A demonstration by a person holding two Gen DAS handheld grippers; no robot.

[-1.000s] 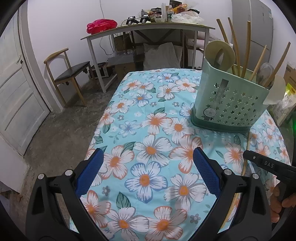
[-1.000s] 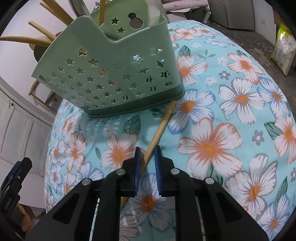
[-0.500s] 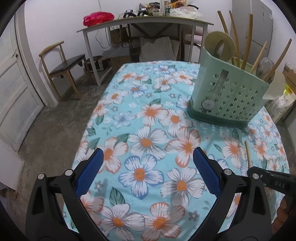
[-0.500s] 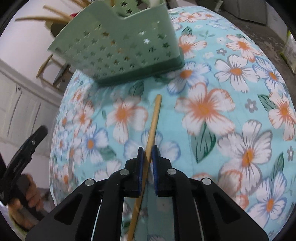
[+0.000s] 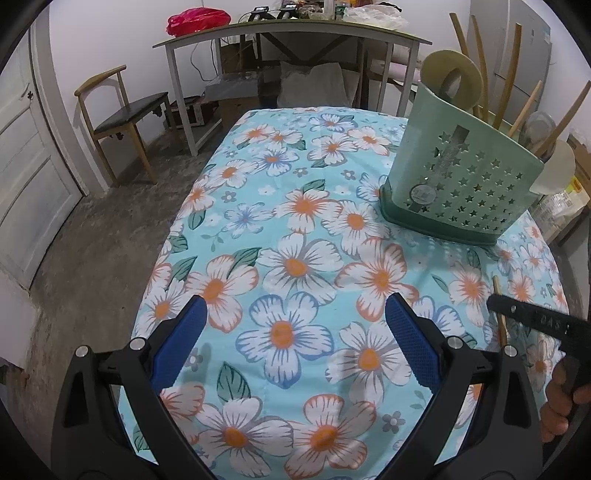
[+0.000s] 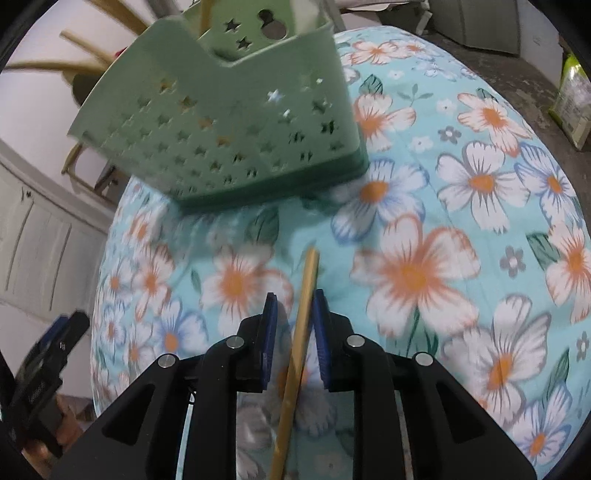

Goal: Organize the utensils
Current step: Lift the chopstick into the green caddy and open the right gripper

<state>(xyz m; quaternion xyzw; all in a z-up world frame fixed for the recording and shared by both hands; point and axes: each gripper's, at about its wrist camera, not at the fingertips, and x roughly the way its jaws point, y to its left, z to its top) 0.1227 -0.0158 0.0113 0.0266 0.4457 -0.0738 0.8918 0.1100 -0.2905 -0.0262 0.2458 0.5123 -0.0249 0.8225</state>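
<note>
Left wrist view: left gripper [image 5: 293,321] hangs over the flowered tablecloth [image 5: 295,229], blue pads spread wide, nothing between them. The green star-punched utensil holder [image 5: 458,184] stands upright toward the table's far right, well apart from this gripper. Wooden chopsticks [image 5: 511,70] and a pale ladle head [image 5: 452,79] stick out of its top. At the right edge, the right gripper [image 5: 532,321] enters the frame, with a thin wooden chopstick [image 5: 498,295] poking out beyond its tip. Behind the table: a wooden chair [image 5: 122,118] and a grey desk [image 5: 291,33].

Right wrist view: right gripper [image 6: 294,325] has its pads slightly parted around the chopstick [image 6: 301,328]. The stick leans close to the right pad; there is a visible gap on the left side. Whether it is actually clamped, cannot tell. The chopstick's tip points toward the holder [image 6: 236,125], apart from its base. Frame is motion-blurred. Left gripper [image 6: 51,354] shows at the lower left edge.
</note>
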